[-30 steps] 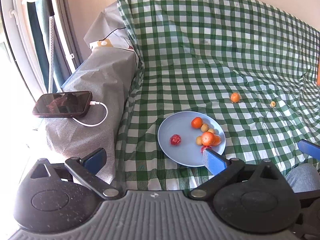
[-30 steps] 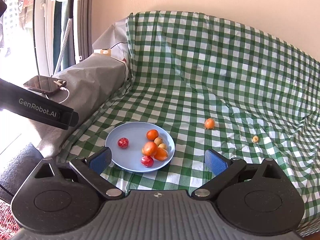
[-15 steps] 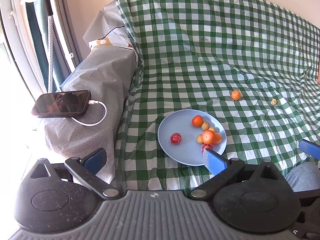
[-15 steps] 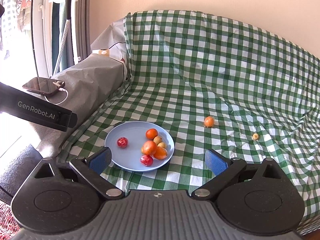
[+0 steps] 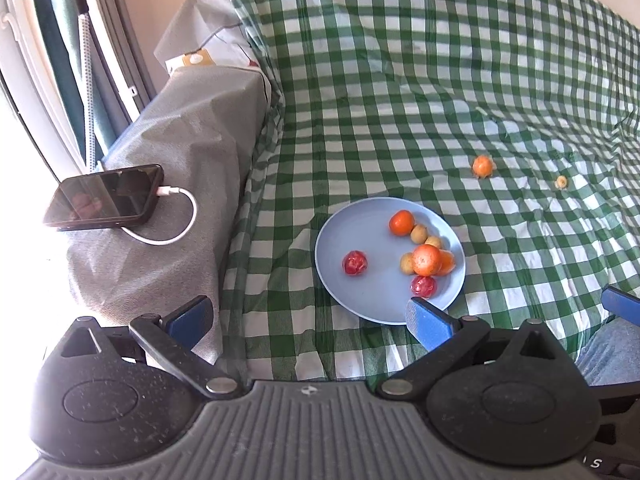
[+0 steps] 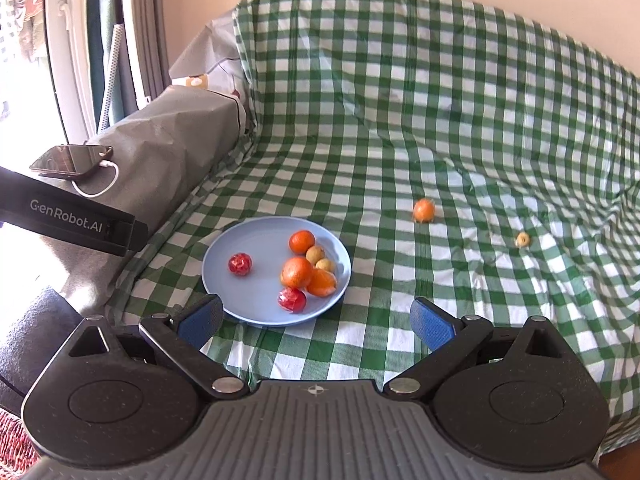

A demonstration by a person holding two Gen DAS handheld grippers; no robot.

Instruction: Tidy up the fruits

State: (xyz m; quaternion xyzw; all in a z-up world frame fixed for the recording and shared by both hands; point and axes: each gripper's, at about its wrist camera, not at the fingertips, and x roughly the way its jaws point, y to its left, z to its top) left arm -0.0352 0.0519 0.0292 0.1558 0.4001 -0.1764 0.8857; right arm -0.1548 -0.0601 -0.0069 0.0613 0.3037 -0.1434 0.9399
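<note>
A light blue plate (image 5: 372,300) (image 6: 260,240) lies on the green checked cloth and holds several fruits: oranges, small yellow ones and two red ones. Loose on the cloth to its right are an orange fruit (image 5: 482,166) (image 6: 424,211) and a small yellow fruit (image 5: 562,181) (image 6: 522,239). My left gripper (image 5: 308,318) is open and empty, hanging over the plate's near edge. My right gripper (image 6: 316,320) is open and empty too, near the plate's front right rim, well short of the loose fruits. The left tool's body (image 6: 72,220) shows at the left of the right wrist view.
A grey covered armrest (image 5: 180,152) rises left of the plate, with a black phone (image 5: 106,196) and white charging cable (image 5: 176,224) on top. The checked cloth runs up the backrest (image 6: 400,80). A window and curtain (image 6: 100,40) stand at far left. A trouser leg (image 5: 612,356) shows at lower right.
Both views have shifted slightly; the plate and loose fruits sit a touch higher in each frame. Both grippers stay open and nothing on the cloth has moved.
</note>
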